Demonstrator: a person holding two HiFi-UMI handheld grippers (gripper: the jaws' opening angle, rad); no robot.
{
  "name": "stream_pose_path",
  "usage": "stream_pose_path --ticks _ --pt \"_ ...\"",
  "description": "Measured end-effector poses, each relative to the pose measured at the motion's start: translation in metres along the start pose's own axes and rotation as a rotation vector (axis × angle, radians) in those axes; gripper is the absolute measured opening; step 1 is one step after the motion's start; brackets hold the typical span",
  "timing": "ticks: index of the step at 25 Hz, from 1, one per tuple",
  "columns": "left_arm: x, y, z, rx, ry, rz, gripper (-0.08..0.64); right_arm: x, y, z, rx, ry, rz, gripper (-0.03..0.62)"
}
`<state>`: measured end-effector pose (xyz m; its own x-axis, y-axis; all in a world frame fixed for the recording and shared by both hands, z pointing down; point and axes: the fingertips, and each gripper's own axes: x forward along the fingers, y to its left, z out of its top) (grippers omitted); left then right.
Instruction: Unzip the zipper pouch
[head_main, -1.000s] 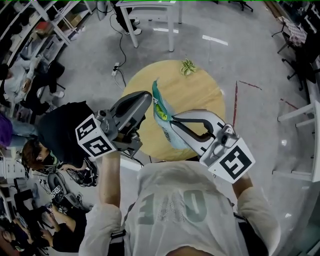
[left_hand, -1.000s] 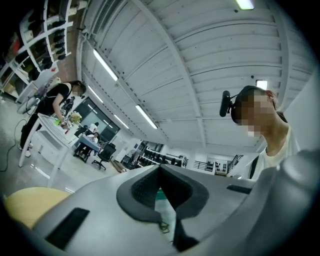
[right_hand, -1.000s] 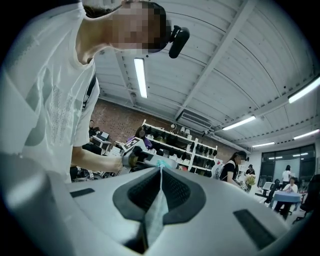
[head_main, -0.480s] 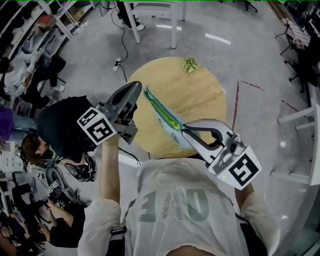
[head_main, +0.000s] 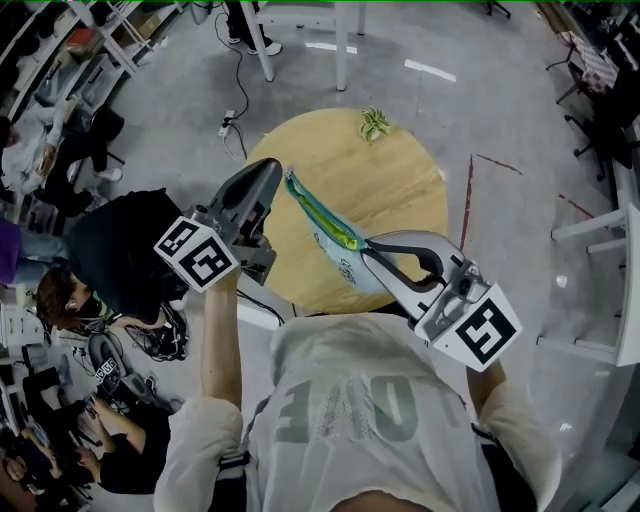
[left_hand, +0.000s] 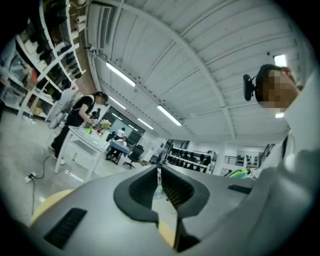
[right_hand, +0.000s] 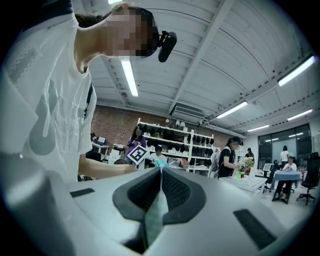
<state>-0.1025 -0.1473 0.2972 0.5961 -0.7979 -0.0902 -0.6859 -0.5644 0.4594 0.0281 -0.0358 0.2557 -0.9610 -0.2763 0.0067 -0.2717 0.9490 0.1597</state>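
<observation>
A teal and green zipper pouch (head_main: 325, 222) is stretched taut in the air over a round wooden table (head_main: 400, 190). In the head view my left gripper (head_main: 278, 172) meets the pouch's far end, with its jaws shut on a small tab there, seemingly the zipper pull. In the left gripper view the jaws (left_hand: 159, 172) are closed with only a sliver between the pads. My right gripper (head_main: 364, 247) is shut on the pouch's near end. Teal pouch fabric (right_hand: 156, 210) shows pinched between the pads of the right gripper (right_hand: 160, 170).
A small green plant (head_main: 375, 123) sits at the table's far edge. A white table's legs (head_main: 340, 50) stand beyond, with a cable (head_main: 240, 110) on the floor. People sit at the left (head_main: 110, 250). Shelving runs along the upper left.
The pouch hung upright between the grippers; now it lies stretched out in a slanted line. My left gripper has moved left and away along it. The right gripper has barely shifted.
</observation>
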Motion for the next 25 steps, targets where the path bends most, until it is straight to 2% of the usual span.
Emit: stream_pose_path --ticks 4,7,9,13,16,18,20,23,25 --pt "-0.005 0.011 0.009 0.066 -0.008 0.104 0.029 0.003 -0.015 -0.009 -0.005 0.026 -0.020 0.035" --pt "-0.013 0.011 0.029 0.100 -0.080 0.162 0.029 0.007 -0.029 -0.021 -0.029 0.076 -0.037 0.035" --pt "-0.018 0.010 0.042 0.158 -0.125 0.223 0.029 0.012 -0.041 -0.036 -0.072 0.132 -0.046 0.035" --pt "-0.026 0.000 0.059 0.292 -0.196 0.322 0.028 0.018 -0.070 -0.083 -0.172 0.326 -0.063 0.035" --pt "-0.034 -0.008 0.062 0.356 -0.215 0.365 0.028 0.026 -0.090 -0.117 -0.224 0.445 -0.094 0.035" --pt "-0.038 -0.009 0.055 0.373 -0.202 0.392 0.028 0.035 -0.099 -0.139 -0.271 0.495 -0.106 0.035" --pt "-0.046 -0.006 0.046 0.369 -0.199 0.426 0.028 0.045 -0.105 -0.167 -0.360 0.582 -0.096 0.035" --pt "-0.065 -0.006 0.037 0.386 -0.234 0.491 0.028 0.055 -0.102 -0.220 -0.517 0.741 -0.056 0.035" --pt "-0.078 -0.006 0.030 0.409 -0.237 0.527 0.028 0.063 -0.091 -0.257 -0.577 0.818 -0.006 0.037"
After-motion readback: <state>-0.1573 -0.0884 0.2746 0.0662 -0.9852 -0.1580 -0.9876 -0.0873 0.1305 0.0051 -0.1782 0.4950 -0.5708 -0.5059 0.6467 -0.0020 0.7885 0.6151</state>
